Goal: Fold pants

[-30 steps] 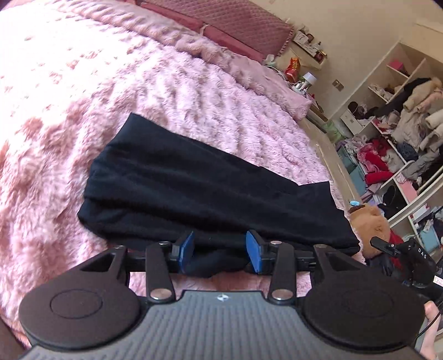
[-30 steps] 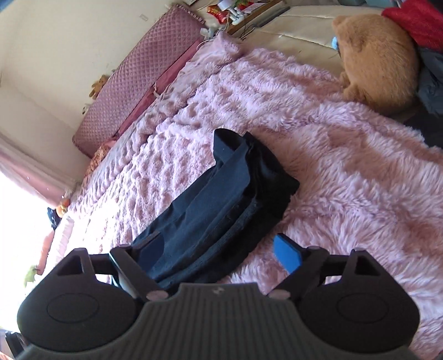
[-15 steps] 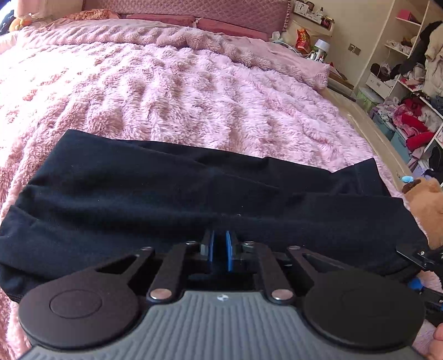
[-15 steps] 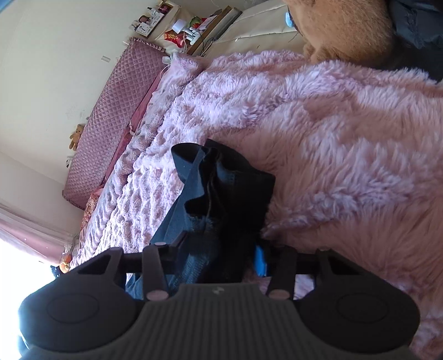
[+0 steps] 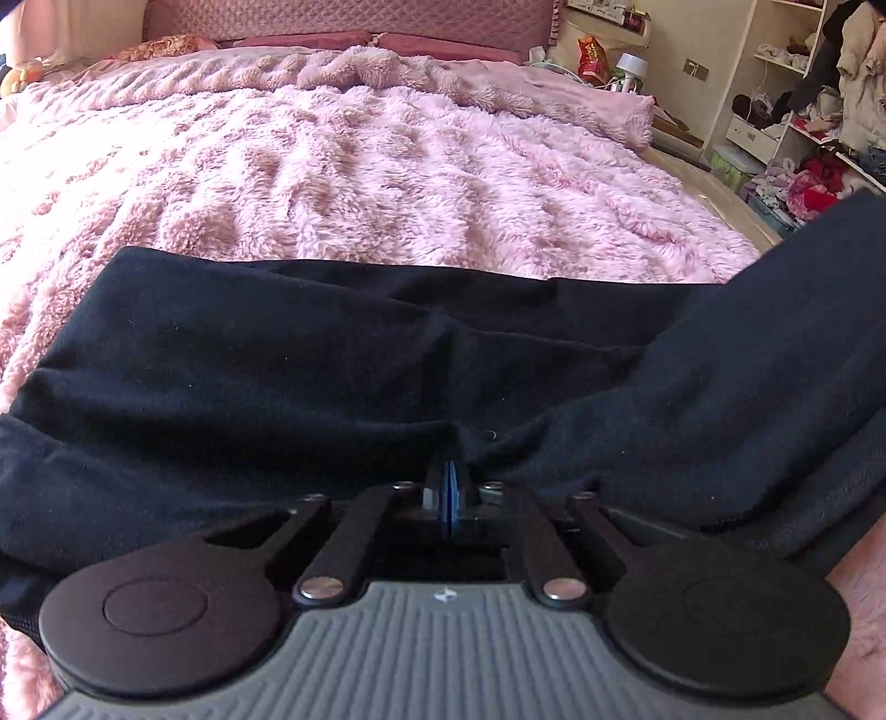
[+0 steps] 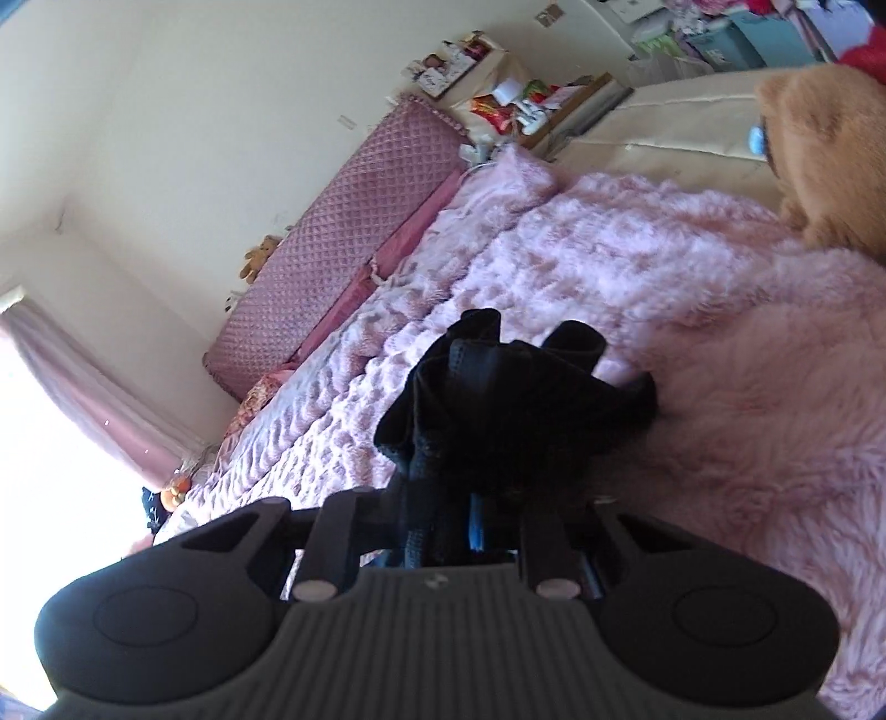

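Note:
The black pants (image 5: 332,360) lie folded lengthwise across the pink fluffy bedspread (image 5: 387,183). My left gripper (image 5: 448,487) is shut on the near edge of the pants at their middle, blue pads pressed together. The right end of the pants rises up at the right of the left wrist view. My right gripper (image 6: 443,526) is shut on that end of the pants (image 6: 509,404) and holds the bunched fabric above the bedspread (image 6: 747,415). The cloth hides most of the right fingertips.
A brown teddy bear (image 6: 819,138) sits at the bed's edge. The quilted pink headboard (image 5: 354,22) and pillows are at the far end. Open shelves with clothes (image 5: 819,111) stand at the right. A nightstand with clutter (image 6: 509,99) is beside the headboard.
Both grippers closed on the pants: the left on the near middle edge, the right on the end. The right gripper has since lifted its end off the bedspread.

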